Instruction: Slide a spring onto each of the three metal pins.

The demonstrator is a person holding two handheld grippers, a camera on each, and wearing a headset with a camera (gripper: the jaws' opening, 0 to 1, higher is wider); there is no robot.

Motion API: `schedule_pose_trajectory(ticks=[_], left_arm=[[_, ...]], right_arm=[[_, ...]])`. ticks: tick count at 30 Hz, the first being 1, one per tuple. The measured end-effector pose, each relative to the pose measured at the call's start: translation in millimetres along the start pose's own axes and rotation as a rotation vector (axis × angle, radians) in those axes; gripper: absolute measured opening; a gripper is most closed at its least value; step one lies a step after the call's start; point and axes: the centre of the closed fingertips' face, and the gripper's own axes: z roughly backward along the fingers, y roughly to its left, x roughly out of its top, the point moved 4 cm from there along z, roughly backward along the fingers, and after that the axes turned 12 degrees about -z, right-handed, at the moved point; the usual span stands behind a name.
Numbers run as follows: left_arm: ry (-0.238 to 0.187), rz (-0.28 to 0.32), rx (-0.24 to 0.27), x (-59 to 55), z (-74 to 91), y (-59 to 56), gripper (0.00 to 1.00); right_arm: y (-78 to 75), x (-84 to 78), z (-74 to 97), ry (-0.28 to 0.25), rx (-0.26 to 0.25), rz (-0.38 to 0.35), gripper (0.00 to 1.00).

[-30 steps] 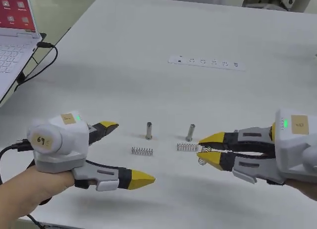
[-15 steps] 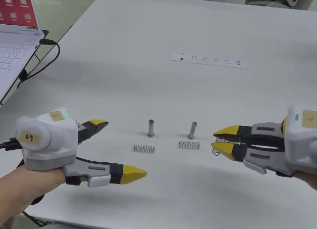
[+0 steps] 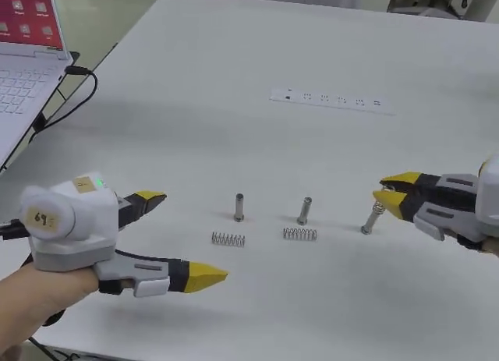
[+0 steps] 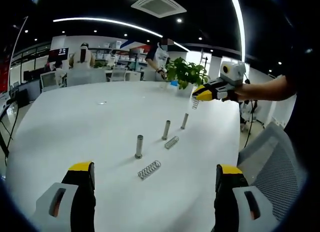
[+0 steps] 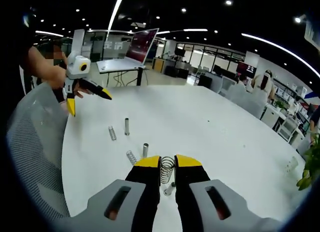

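Three short metal pins stand in a row on the white table: the left pin [image 3: 238,207], the middle pin [image 3: 304,211] and the right pin [image 3: 371,220]. One loose spring [image 3: 228,238] lies in front of the left pin and a second loose spring [image 3: 299,234] in front of the middle pin. My right gripper [image 3: 390,189] hovers just over the right pin, shut on a third spring [image 5: 166,169] that hangs upright above the pin's top [image 5: 170,188]. At the near left my left gripper [image 3: 183,236] is open with nothing between its jaws.
A white power strip [image 3: 327,100] lies farther back on the table. An open laptop [image 3: 23,57] with a black cable [image 3: 66,104] sits at the far left. Bare table [image 3: 195,104] lies between the pins and the strip.
My right gripper has lifted its spring off the table and carried it to the right, over the right pin, which now shows. The left gripper has barely moved.
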Motion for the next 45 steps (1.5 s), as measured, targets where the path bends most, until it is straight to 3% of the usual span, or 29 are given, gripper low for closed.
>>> schedule_pose_trajectory(ticks=[6,17,45], left_arm=[[-0.012,-0.01,0.022,2.8,2.7,4.0,0.98],[-0.003,-0.001,0.026,0.0,4.5,7.5,0.98],[0.011,0.019,0.031,-7.7,8.3,6.2,0.98]], right_arm=[[-17.1,-6.0,-2.7,-0.001,-0.048,-0.072,0.08],[-23.5,-14.7,-13.5,0.012,-0.05,-0.114,0.08],[-22.1,-33.3,-26.2,0.061,-0.037,-0.13,0.08]])
